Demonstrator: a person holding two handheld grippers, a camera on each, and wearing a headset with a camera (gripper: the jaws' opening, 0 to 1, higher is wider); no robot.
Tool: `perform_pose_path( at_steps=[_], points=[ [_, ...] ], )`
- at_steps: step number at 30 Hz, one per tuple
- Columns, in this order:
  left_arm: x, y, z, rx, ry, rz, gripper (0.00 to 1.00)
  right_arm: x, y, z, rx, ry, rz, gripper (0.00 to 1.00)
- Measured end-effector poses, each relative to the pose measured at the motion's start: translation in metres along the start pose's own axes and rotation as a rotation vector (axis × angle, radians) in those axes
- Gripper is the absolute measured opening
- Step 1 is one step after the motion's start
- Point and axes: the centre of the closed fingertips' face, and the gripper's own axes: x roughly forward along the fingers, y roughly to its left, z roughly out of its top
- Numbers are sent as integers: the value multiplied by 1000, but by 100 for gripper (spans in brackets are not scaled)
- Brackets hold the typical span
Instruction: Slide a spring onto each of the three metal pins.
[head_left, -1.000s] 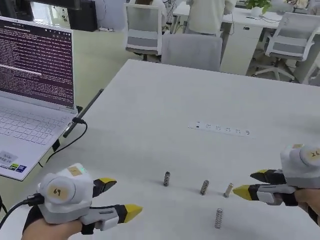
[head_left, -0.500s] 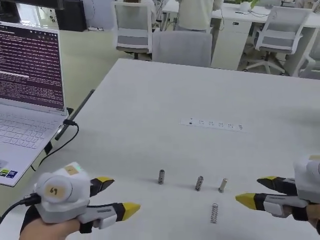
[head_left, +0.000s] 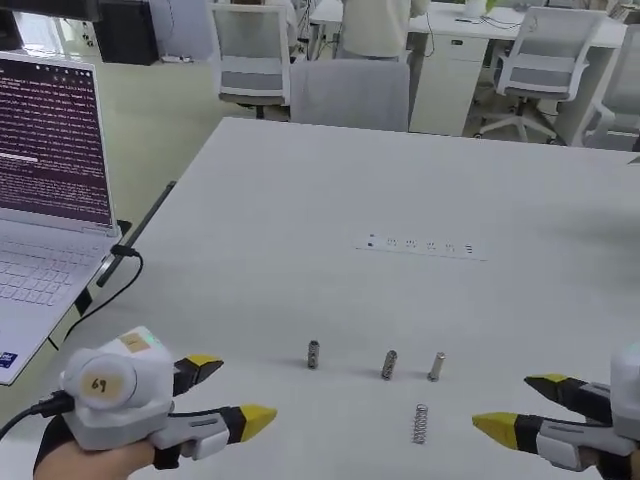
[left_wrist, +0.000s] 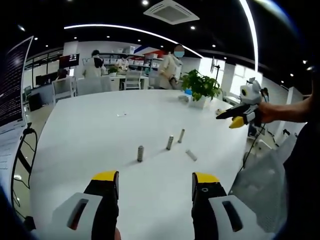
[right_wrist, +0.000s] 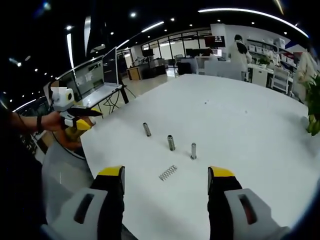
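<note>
Three short metal pins stand in a row on the white table. The left pin and the middle pin each wear a spring. The right pin is bare. A loose spring lies flat in front of them. My left gripper is open at the lower left, well away from the pins. My right gripper is open at the lower right, just right of the loose spring. The right gripper view has the bare pin ahead of its empty jaws; the left gripper view has the sprung pin ahead.
An open laptop sits at the table's left edge with a black cable trailing beside it. A white power strip lies flat behind the pins. Office chairs and desks stand beyond the table's far edge.
My right gripper has drawn back toward the lower right, away from the bare pin. The head camera has shifted, so the whole scene sits a little further left. The left gripper holds its place.
</note>
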Motion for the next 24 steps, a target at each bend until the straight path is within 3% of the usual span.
perform_pose_path(
  at_steps=[12, 24],
  points=[
    [6, -5, 2, 8, 8, -17, 54, -2, 8, -15, 13, 4, 12, 71],
    [19, -17, 5, 19, 17, -51, 54, -6, 7, -15, 25, -10, 7, 71]
  ],
)
